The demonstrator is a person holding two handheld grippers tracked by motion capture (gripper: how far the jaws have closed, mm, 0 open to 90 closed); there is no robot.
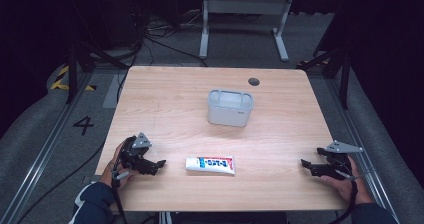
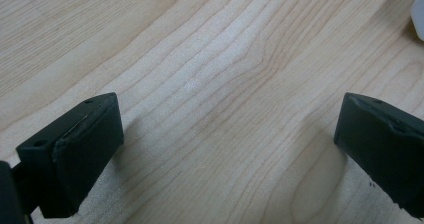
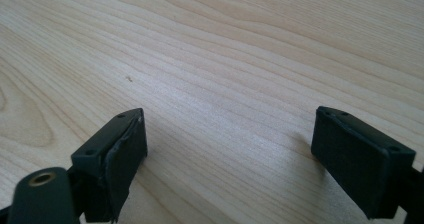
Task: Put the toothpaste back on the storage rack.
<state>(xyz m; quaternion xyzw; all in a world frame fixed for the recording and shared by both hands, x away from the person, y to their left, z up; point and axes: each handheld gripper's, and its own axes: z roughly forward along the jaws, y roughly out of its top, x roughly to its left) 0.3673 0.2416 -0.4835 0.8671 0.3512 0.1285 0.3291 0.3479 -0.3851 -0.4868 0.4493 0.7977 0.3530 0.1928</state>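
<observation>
- A wooden table [image 1: 165,99] is seen from above, with a person's forearms entering from the near edge, one gripper in each hand.
- The left gripper [image 1: 159,163] rests near the table's front left; its jaws are spread wide with bare wood between them, holding nothing.
- The right gripper [image 1: 304,163] rests near the front right edge, jaws likewise spread wide over bare wood, nothing between them.
- A toothpaste tube [image 1: 210,165] lies flat between the two grippers, close to the front edge, nearer the left gripper and just beside its jaws without touching.
- A pale grey holder [image 1: 230,108] stands upright toward the middle of the table, well apart from the tube. Its open top appears split into compartments; nothing can be seen inside, though the interior is only partly visible.
- Likely risk: the flat, soft tube could slide or spin away if a jaw nudges it before closing, as it lies low against the wood.
- Likely risk: squeezing the tube's middle too hard could buckle it, and lowering it off-centre could tip the light holder.
</observation>
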